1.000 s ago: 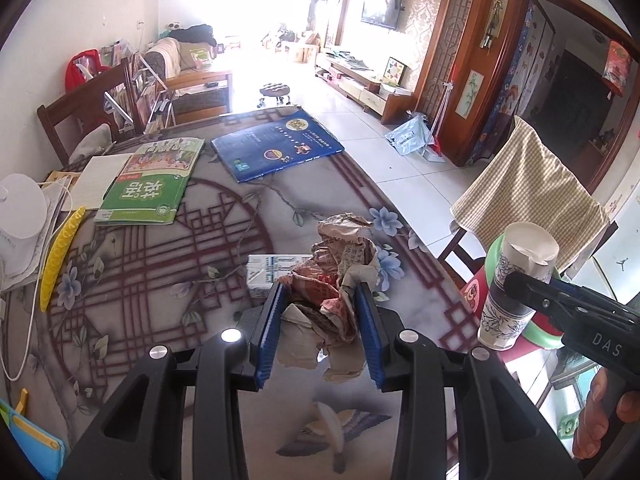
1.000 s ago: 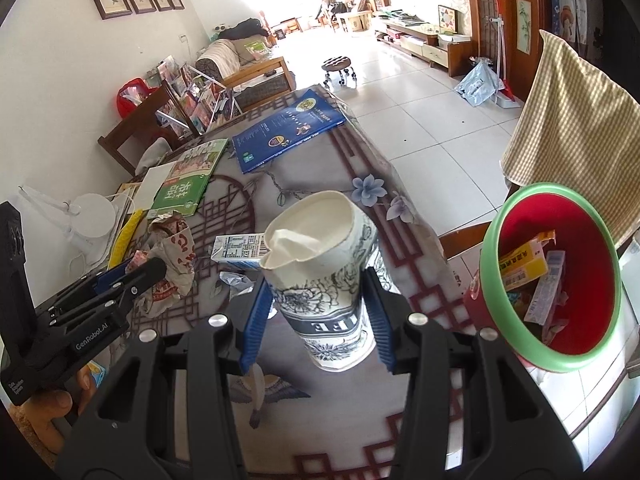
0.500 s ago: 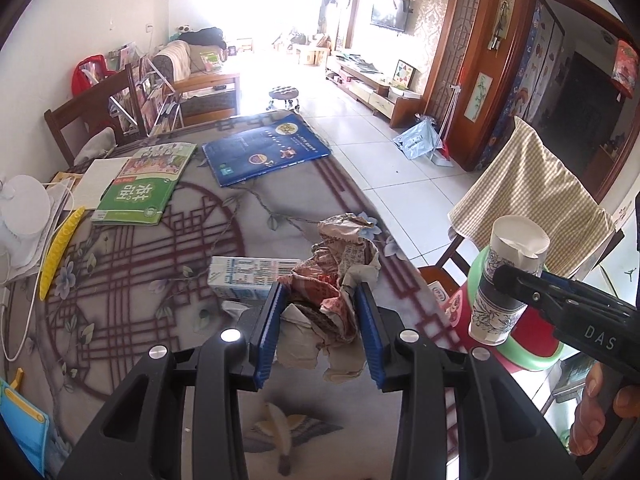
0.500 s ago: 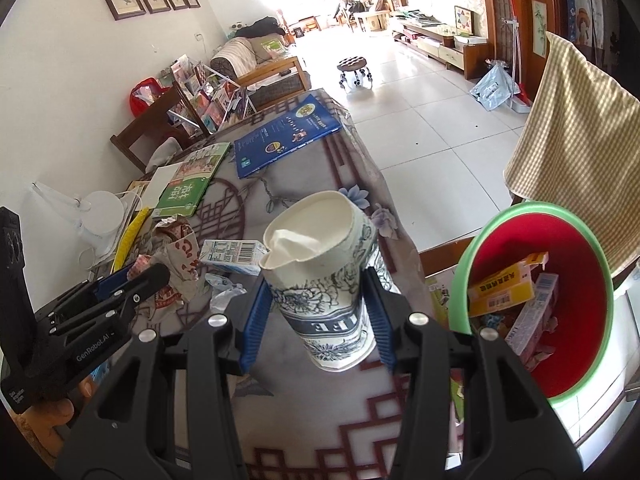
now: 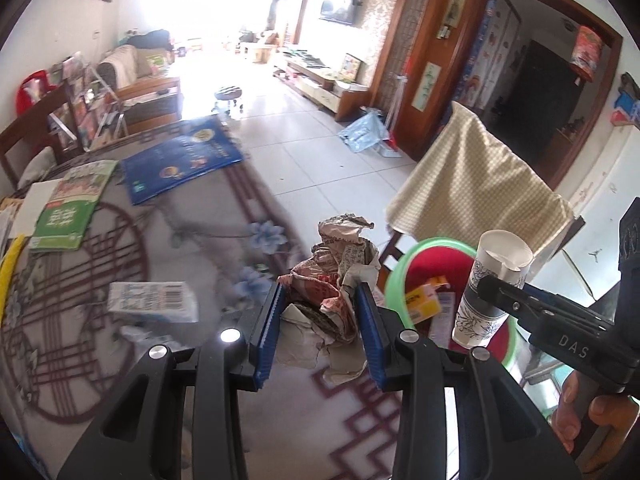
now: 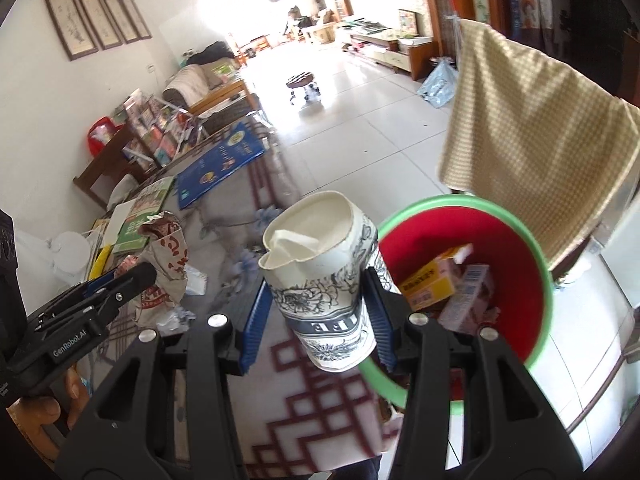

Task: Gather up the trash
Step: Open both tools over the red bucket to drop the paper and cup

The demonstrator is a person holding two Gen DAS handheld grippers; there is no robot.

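Left gripper [image 5: 320, 320] clamps crumpled printed paper wad [image 5: 340, 280]; right gripper [image 6: 316, 312] clamps dented floral paper cup [image 6: 324, 280] beside green-rimmed red bin [image 6: 536, 256] holding boxes. Small white carton [image 5: 154, 302] remains on surface.

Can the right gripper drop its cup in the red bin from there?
Probably yes. The right gripper holds the paper cup right beside the open bin, overlapping its green rim. Nothing covers the opening; only small boxes lie inside.
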